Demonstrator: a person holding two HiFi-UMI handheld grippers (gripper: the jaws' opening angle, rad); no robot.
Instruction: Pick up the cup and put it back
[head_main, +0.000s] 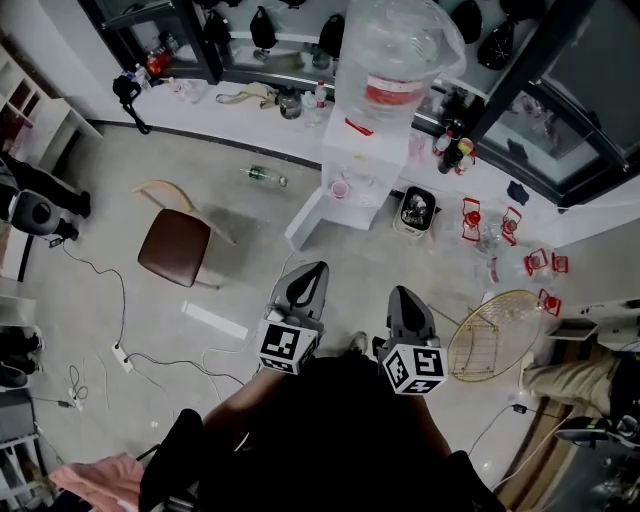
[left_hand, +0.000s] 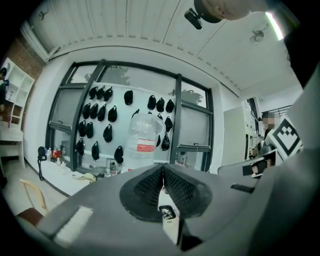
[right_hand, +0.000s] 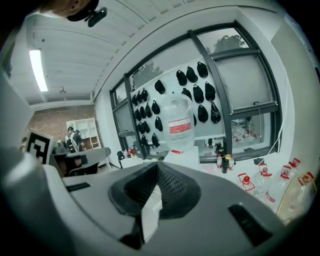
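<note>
Head view: left gripper (head_main: 312, 272) and right gripper (head_main: 402, 296) are held well short of the small pink cup (head_main: 340, 188), apparently set on the water dispenser (head_main: 362, 158); left gripper view: jaws pressed together, empty; right gripper view: likewise; if approached unopened, the cup may be knocked off

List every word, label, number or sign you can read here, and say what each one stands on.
No text here can be read.
Red label on the water jug: white print, too blurred to read.
Marker cube at left and marker cube at right: black-and-white square patterns, no words or numbers.
Clear bottles with red tops: any print is too small to read.
</note>
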